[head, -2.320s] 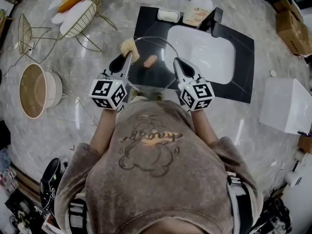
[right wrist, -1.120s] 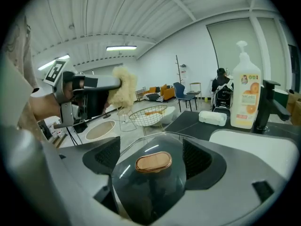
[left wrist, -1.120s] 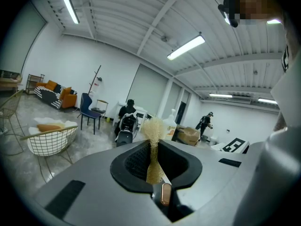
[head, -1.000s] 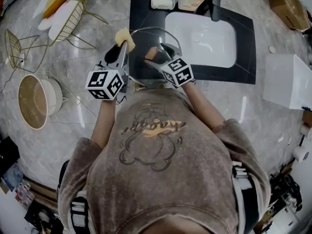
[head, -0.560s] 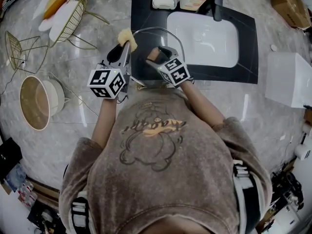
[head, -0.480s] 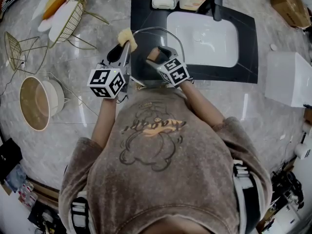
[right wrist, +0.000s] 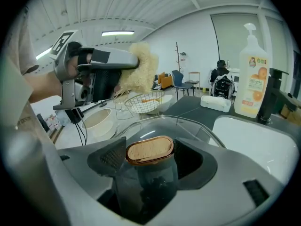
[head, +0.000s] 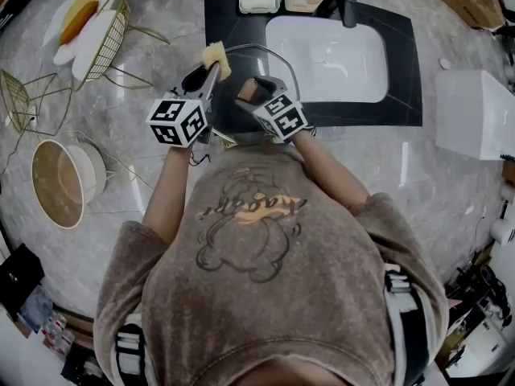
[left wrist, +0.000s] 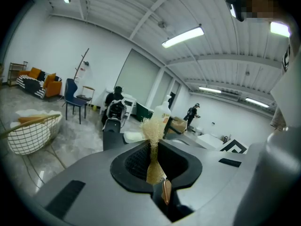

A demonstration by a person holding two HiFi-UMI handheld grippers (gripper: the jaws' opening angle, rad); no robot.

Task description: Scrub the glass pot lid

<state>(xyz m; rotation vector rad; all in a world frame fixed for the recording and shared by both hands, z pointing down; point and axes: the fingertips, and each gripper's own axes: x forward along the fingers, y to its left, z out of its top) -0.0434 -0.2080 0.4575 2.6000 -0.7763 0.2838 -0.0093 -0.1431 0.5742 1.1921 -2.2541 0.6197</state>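
gripping the knob (right wrist: pixel 149 149) of the glass pot lid (head: pixel 272 64), the right gripper (head: pixel 256 88) has just been closing its jaws, and they press on the knob from both sides. the lid sits tilted over the dark counter (head: pixel 402 95), just left of the white sink (head: pixel 330 55). the left gripper (head: pixel 209 72) has its jaws almost together, pinching a yellow scrub sponge (head: pixel 215 54) flat, just beside the lid's left rim.
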